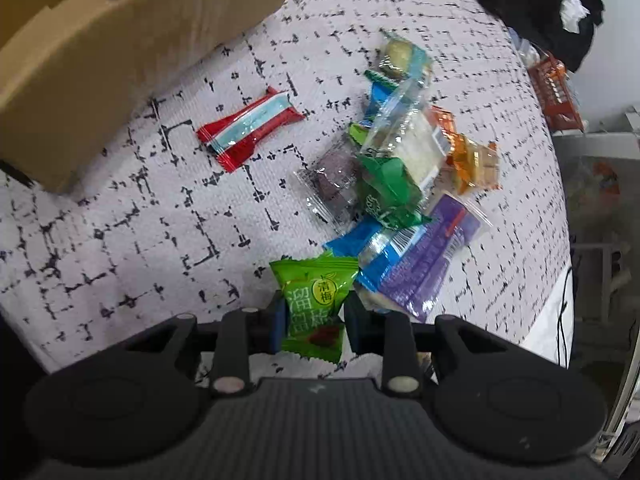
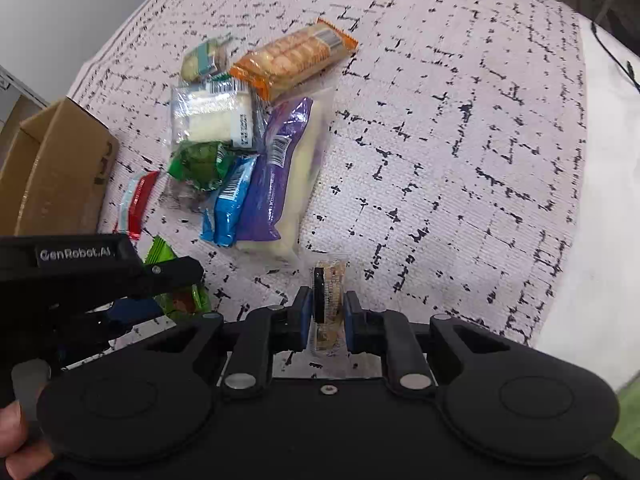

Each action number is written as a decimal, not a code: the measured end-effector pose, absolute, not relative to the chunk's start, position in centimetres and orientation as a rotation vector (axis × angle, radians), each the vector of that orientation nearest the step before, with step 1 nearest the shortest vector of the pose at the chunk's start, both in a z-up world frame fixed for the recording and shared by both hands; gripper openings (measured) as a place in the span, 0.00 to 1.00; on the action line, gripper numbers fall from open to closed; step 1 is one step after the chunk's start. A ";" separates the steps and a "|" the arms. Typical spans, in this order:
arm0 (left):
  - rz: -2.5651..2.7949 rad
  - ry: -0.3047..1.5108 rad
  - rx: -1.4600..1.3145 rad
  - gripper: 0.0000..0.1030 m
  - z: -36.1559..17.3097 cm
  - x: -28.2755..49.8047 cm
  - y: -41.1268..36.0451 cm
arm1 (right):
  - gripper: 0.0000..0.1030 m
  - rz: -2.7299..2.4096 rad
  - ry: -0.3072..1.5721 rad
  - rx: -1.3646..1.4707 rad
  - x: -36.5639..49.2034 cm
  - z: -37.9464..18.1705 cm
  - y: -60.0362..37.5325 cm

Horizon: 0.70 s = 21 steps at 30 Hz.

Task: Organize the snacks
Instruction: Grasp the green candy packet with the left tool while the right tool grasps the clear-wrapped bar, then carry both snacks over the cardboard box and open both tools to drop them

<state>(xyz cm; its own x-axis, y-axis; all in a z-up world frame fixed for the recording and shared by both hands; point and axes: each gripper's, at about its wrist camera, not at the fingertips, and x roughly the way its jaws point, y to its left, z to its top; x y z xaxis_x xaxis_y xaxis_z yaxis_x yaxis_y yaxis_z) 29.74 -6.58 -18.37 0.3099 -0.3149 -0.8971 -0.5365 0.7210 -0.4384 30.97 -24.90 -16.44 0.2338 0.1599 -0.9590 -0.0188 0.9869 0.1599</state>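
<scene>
Left wrist view: The left tongs (image 1: 312,316) point steeply down at the counter (image 1: 140,220), which is covered by a white cloth with a broken black grid print. Both blue pads press on a green plum-candy packet (image 1: 314,300); the tongs are closed on it at a narrow gap. The packet stands on edge, its upper half projecting past the fingertips. Just beyond it lies the snack pile (image 1: 404,168): a blue packet (image 1: 360,248) and a purple packet (image 1: 432,256) nearest, a green-wrapped piece and a clear pack with white contents at the centre, and an orange wrapper to the right. A red packet with a pale blue stripe (image 1: 250,128) lies apart, to the left of the pile. A cardboard box (image 1: 120,52) occupies the upper left corner.

Right wrist view: The right tongs (image 2: 328,312) also point steeply down. They are fully closed on a small clear-wrapped snack (image 2: 329,304), held on edge between the pads, above the cloth. The snack pile sits further ahead and to the left, topped by an orange cracker pack (image 2: 296,56). The left tongs enter from the left edge with the green packet. Fingers (image 2: 16,436) show at the lower left corner.
</scene>
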 end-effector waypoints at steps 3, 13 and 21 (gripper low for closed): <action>0.144 1.284 -0.769 0.28 -17.3 29.1 -6.8 | 0.16 0.126 1.311 0.132 30.4 -15.4 -24.9; 0.098 1.240 -0.670 0.28 -13.2 26.4 -6.0 | 0.16 0.172 1.207 0.167 28.5 -11.1 -23.3; 0.107 1.201 -0.629 0.28 -10.4 24.8 -3.9 | 0.16 0.224 1.136 0.182 27.5 -8.3 -20.9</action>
<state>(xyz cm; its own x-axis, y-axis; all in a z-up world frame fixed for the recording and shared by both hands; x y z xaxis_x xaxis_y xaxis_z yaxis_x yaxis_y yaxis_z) 24.76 -3.89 -10.43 0.3788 -0.2457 -0.8923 -0.4000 0.8259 -0.3973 27.53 -20.85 -8.26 0.4032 0.2682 -0.8750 -0.0846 0.9629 0.2562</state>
